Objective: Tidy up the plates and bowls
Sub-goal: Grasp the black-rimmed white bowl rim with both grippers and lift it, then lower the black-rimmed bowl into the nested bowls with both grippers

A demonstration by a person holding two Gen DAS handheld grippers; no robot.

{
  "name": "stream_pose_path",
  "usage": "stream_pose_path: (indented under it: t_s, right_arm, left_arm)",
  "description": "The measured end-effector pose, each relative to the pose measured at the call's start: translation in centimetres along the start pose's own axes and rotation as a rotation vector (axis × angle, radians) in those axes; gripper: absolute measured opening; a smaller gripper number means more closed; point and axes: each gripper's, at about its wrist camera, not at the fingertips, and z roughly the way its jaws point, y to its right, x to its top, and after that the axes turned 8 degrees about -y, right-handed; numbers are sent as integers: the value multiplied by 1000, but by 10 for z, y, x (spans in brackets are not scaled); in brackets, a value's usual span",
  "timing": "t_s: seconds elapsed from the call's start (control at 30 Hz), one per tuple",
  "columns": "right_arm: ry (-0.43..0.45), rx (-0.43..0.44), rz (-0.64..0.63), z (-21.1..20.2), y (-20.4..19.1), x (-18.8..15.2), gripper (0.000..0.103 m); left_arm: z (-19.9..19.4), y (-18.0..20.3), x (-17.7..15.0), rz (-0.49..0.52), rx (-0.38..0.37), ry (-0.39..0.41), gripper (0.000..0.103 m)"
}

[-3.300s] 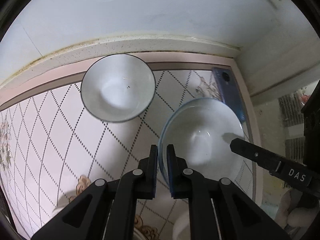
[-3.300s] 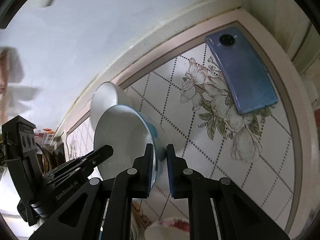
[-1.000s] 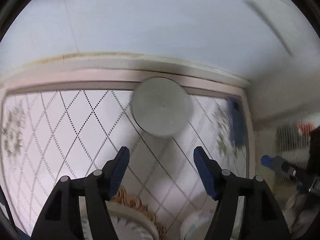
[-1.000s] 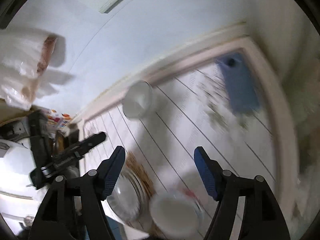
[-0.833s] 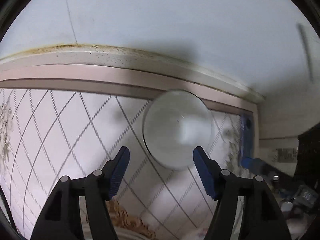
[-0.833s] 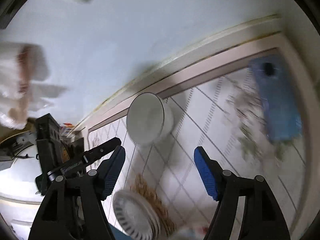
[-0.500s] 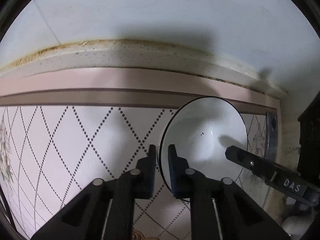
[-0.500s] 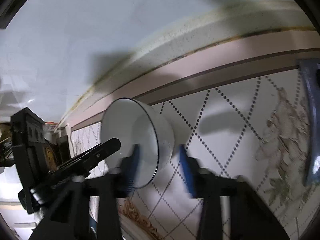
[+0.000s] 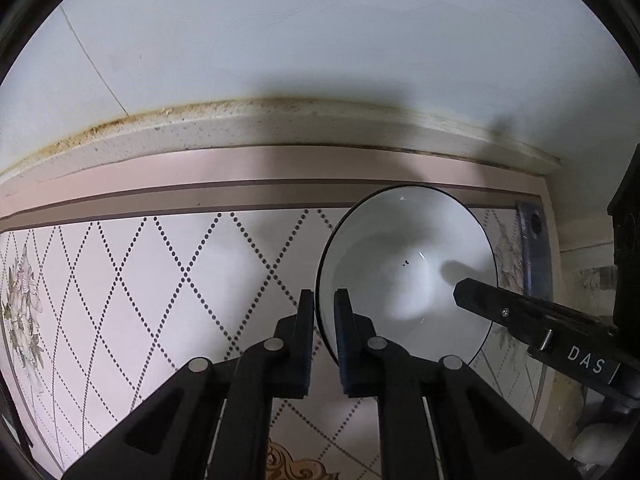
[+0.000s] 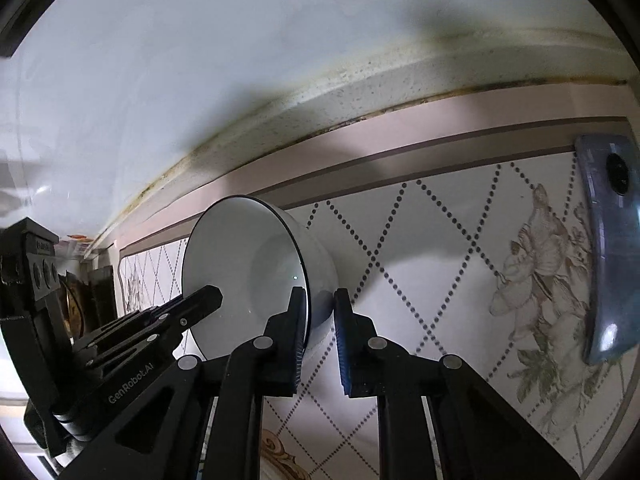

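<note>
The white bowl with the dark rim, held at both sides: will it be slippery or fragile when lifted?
The white bowl looks glazed and glossy, so probably slippery. Each gripper, left and right, pinches only the thin rim, so it may tilt. It seems ceramic, likely breakable.

Bowl [image 9: 408, 268] on tablecloth [image 9: 140, 280], phone [image 10: 612, 248] rightward

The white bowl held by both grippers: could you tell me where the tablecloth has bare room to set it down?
Bare cloth lies to the left of the white bowl, up to the pink border. A second patch sits between bowl and blue phone. The right edge by the phone is crowded, as is the bowl's spot, where the left gripper and right gripper clamp its rim.
</note>
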Motion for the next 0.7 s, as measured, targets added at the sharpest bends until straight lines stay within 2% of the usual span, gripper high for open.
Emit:
stream_pose_path:
  t_s: [0.27,0.53,0.7]
  right_arm:
    - [59,-2,-2,-49,-11,-46,16]
    - [119,-27,-28,-102,-24,-125,16]
    - [143,-33,-19,-136,-12,-178,16]
  left_arm:
    - [-55,17,-35,69,-43,56,8]
    - [-94,43,-98,133,-62,86,8]
    - [-105,60,-137,180,-80,82,8]
